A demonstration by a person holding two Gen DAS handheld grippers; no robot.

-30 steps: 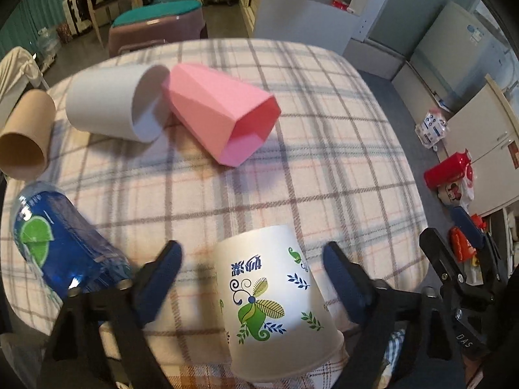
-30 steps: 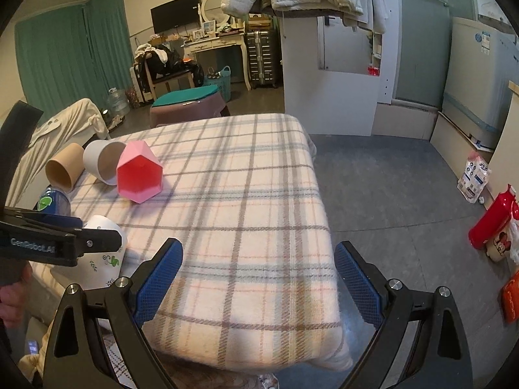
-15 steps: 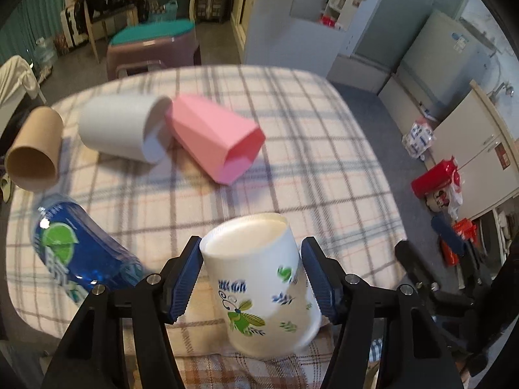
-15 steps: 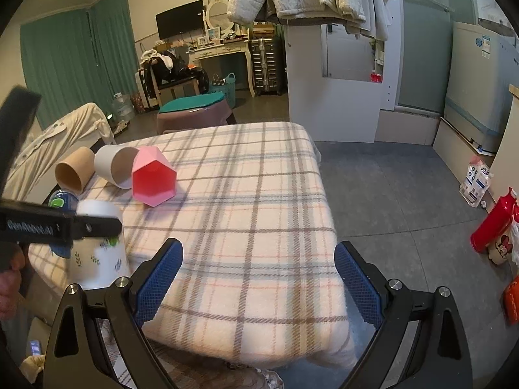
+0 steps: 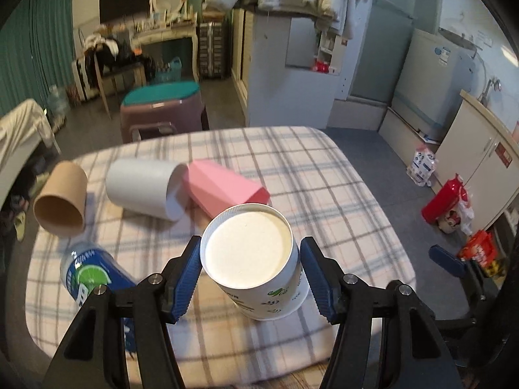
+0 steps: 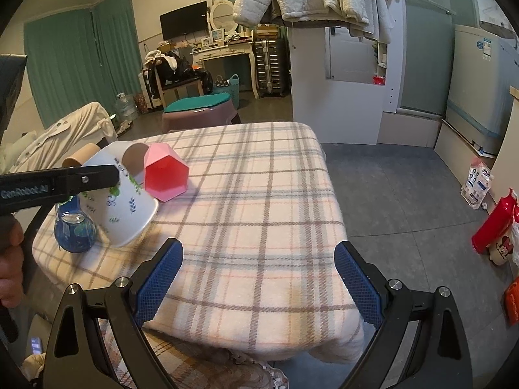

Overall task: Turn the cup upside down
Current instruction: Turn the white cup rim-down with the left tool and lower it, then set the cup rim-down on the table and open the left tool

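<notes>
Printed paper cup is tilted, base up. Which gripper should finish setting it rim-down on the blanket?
Left. The left gripper already clamps the printed paper cup, base up and rim angled toward the plaid blanket. The right gripper hangs open off the table's near edge, holding nothing, apart from the cup.

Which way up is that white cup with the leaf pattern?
Upside down, slightly tilted. The white cup shows its closed base on top; its wide rim meets the plaid cloth, between the left tool's fingers.

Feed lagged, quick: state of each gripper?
Left gripper: shut on the white floral-print paper cup, base facing the camera.
Right gripper: open, holding nothing.
</notes>
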